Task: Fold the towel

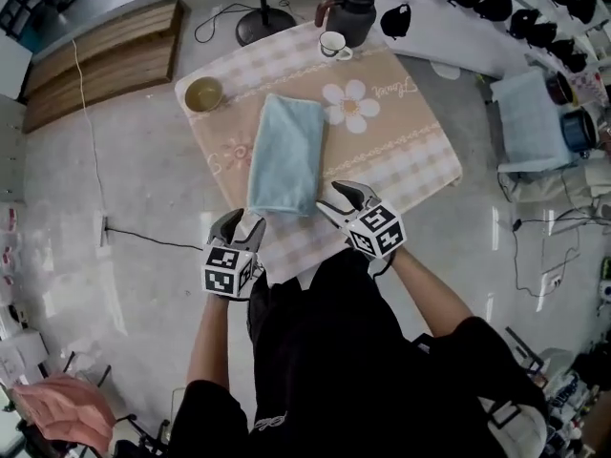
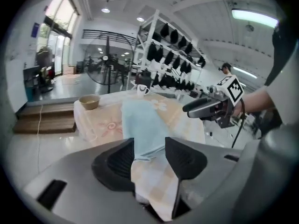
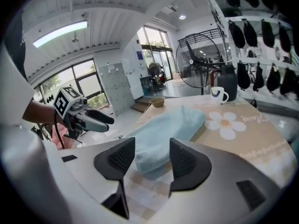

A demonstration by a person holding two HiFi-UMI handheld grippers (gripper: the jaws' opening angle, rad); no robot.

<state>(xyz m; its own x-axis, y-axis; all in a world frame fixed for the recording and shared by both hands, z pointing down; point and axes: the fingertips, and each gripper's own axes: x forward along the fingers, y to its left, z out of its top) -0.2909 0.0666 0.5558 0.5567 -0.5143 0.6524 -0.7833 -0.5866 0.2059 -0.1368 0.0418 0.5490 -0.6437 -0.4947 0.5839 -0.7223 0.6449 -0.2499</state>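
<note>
Jaws apart on left hand-held gripper [image 1: 241, 225] and right hand-held gripper [image 1: 330, 198], towel [image 1: 286, 156] edge just ahead; closing low could pinch tablecloth [image 1: 406, 165] too.

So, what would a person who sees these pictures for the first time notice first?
The light blue towel, folded into a long strip in the middle of the flowered cloth, stands out first. Next come the left gripper and right gripper at its near end, fingers apart, not gripping it. A bowl, a mug and a dark kettle sit near the far side.
</note>
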